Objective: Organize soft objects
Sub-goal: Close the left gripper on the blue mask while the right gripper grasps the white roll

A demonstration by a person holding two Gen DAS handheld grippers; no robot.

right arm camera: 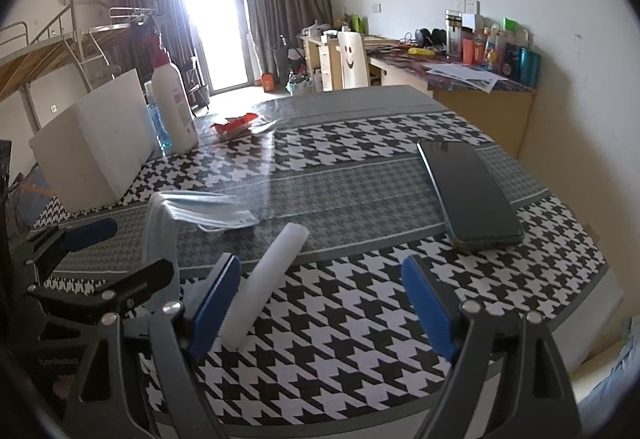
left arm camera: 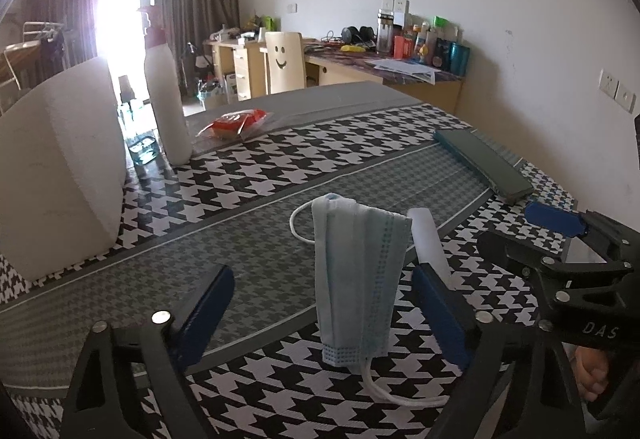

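Note:
A folded light-blue face mask [left arm camera: 356, 279] lies on the houndstooth tablecloth [left arm camera: 280, 155], between the open fingers of my left gripper [left arm camera: 320, 315], untouched. It also shows in the right wrist view [right arm camera: 204, 215]. A white foam tube [left arm camera: 428, 243] lies just right of the mask. In the right wrist view the tube [right arm camera: 268, 275] lies beside the left finger of my open, empty right gripper [right arm camera: 324, 307]. A large white foam block [left arm camera: 56, 167] stands at the left, and it also shows in the right wrist view [right arm camera: 92, 151].
A white pump bottle [left arm camera: 166, 99] stands behind the foam block. A red snack packet [left arm camera: 236, 123] lies farther back. A dark phone [right arm camera: 468, 195] lies at the right. The table edge runs along the right. A desk [left arm camera: 400, 71] and chair stand beyond.

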